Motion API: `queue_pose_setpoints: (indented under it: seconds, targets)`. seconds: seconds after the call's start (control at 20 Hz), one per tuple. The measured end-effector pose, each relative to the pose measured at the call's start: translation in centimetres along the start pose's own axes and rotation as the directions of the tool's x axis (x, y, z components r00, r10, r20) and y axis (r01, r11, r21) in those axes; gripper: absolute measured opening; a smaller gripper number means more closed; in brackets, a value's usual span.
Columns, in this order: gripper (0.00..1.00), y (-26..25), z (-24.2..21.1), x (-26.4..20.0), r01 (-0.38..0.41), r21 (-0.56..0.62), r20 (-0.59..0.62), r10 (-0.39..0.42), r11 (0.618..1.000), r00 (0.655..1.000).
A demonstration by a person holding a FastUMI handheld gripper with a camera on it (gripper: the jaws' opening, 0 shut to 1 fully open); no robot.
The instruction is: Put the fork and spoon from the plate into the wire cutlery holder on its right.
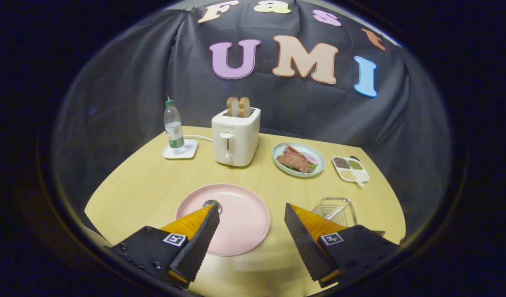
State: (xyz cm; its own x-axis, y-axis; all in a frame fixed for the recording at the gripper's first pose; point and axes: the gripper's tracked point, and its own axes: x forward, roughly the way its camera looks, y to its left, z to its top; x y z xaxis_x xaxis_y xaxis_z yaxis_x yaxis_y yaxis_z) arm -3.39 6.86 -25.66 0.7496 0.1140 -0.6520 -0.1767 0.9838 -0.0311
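Apparently the task is partly done, though this is a judgement from how things lie. On the pale wooden table, a pink plate sits just ahead of the tongs. One rounded metal piece, likely the bowl of the spoon, rests near the plate's far left rim, partly hidden by the left finger. No fork can be made out on the plate. To the plate's right stands the wire cutlery holder, partly behind the right finger; thin metal lines inside it may be a utensil, but it is too unclear to say.

The tongs are released, their two fingers spread wide and gripping nothing, hovering low over the near part of the plate and pointing forward across the table. The left fingertip overlaps the spoon's bowl in the picture; contact cannot be told.

Beyond the plate stand a white toaster with two bread slices, a water bottle on a small white tray, a plate of meat and vegetables, and a divided dish of seasonings.
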Motion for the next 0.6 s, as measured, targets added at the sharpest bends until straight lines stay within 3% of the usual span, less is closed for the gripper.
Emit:
queue_pose_setpoints:
  seconds: [0.25, 0.6]
  targets:
    - [1.0, 3.5, -2.4, 2.3, 0.004, 0.012, 0.008, -0.005, 1.0, 1.0]
    - [1.0, 6.7, -7.4, 5.3, -0.009, -0.042, -0.106, 0.004, 0.999, 0.994]
